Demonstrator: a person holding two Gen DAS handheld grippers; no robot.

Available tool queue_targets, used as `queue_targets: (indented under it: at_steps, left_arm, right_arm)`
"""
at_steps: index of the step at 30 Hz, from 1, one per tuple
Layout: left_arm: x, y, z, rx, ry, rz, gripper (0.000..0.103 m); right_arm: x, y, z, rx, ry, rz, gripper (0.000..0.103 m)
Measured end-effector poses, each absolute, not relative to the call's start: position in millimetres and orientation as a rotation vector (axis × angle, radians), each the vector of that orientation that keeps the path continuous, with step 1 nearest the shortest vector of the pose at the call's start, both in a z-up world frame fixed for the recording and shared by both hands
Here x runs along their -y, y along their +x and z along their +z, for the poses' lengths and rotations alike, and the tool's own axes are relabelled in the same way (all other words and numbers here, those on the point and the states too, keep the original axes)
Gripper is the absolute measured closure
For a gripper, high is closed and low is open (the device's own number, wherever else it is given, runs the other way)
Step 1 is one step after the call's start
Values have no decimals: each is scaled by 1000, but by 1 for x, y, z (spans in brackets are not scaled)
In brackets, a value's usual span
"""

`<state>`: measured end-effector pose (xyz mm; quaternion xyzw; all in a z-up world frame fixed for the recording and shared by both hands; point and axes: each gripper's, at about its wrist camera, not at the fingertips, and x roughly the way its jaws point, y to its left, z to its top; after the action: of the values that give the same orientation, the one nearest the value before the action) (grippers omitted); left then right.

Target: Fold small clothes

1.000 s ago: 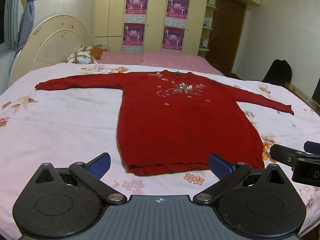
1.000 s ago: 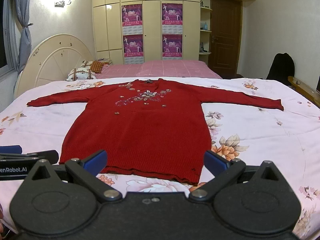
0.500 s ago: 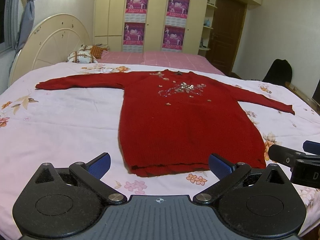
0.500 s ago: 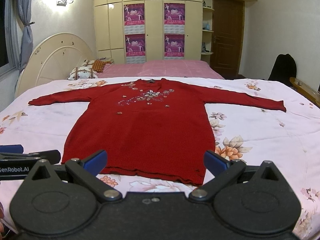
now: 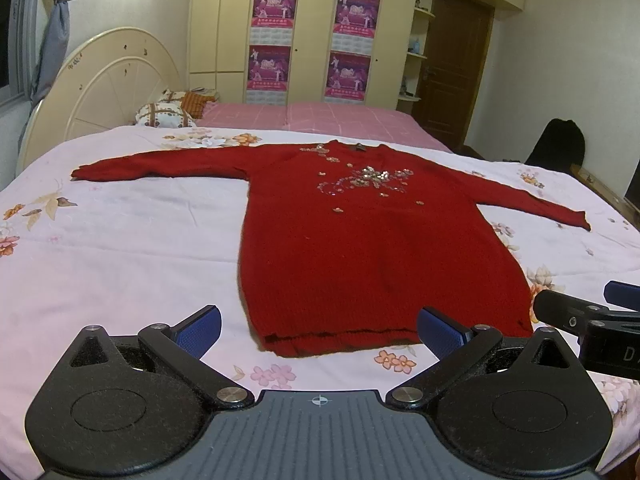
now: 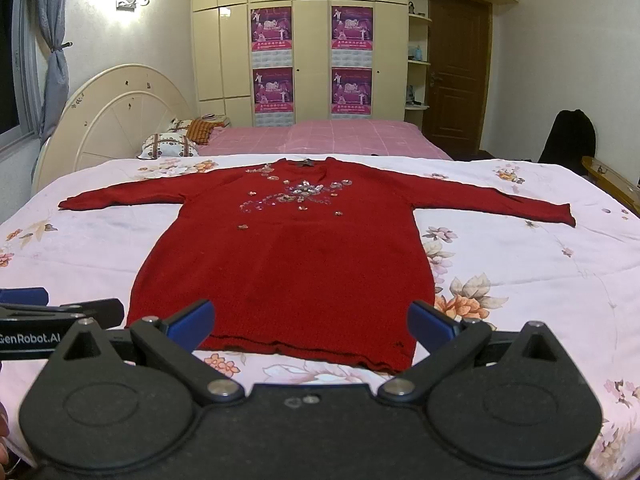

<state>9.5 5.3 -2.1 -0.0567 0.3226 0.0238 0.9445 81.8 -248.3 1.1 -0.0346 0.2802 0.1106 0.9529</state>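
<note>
The red sweater (image 5: 360, 248) lies flat and unfolded on the bed (image 5: 120, 256), both the left gripper (image 5: 318, 328) and the right gripper (image 6: 310, 320) spread wide and holding nothing, so all the folding is left.

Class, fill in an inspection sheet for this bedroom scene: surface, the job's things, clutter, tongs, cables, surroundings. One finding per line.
Surface: bed with a pale floral sheet, fairly smooth.
Job's things: red sweater lying flat, front up, both sleeves spread out, hem nearest the cameras; sequin decoration on the chest.
Clutter: pillows at the head end, apart from the sweater.
Tongs: left tongs open, holding nothing, near the hem; right tongs open, holding nothing, near the hem.
Cables: nothing seen.
Surroundings: round headboard, wardrobe with posters, brown door, dark bag at the right.
</note>
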Motion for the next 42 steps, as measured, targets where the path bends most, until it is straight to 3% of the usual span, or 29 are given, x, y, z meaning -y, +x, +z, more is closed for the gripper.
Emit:
queue_targets:
  at_steps: [42]
  left_arm:
    - [-13,13,-3,-666,-120,58,0]
  right_arm:
    - [242,83,1,-570,-78,236,1]
